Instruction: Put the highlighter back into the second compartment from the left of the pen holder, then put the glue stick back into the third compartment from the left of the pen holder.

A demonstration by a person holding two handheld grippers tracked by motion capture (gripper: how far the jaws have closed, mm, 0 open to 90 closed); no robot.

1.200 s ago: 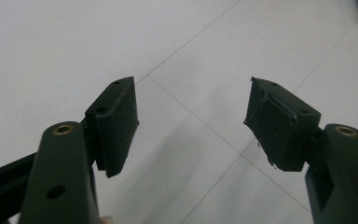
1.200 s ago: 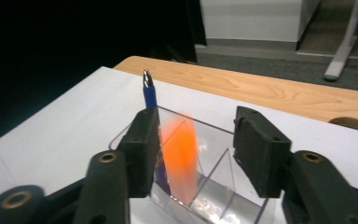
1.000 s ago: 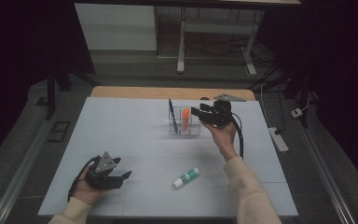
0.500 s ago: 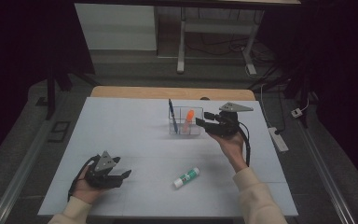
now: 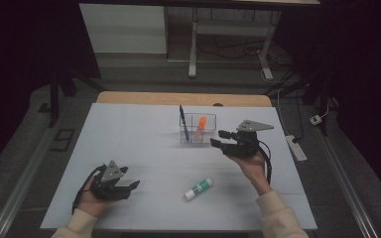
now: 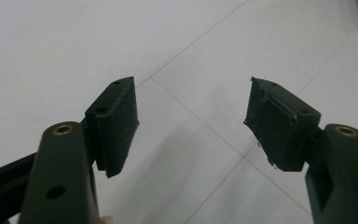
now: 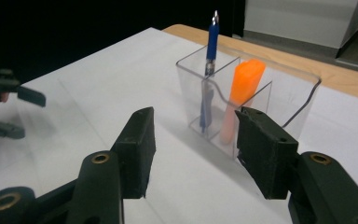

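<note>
Clear plastic forms the divided organizer (image 5: 198, 130) at the white worktop's (image 5: 129, 139) far middle; a blue pen (image 5: 183, 121) and an orange marker (image 5: 200, 126) stand inside. The right hand-held gripper (image 5: 222, 141), open and empty, has been drawn back rightward from it. The left hand-held gripper (image 5: 129, 187) is held wide, empty, unmoved. A glue stick (image 5: 198, 188) lies between.

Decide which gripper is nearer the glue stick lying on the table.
Left. The left gripper sits just left of the glue stick; the right gripper is farther back, beside the clear organizer.
</note>
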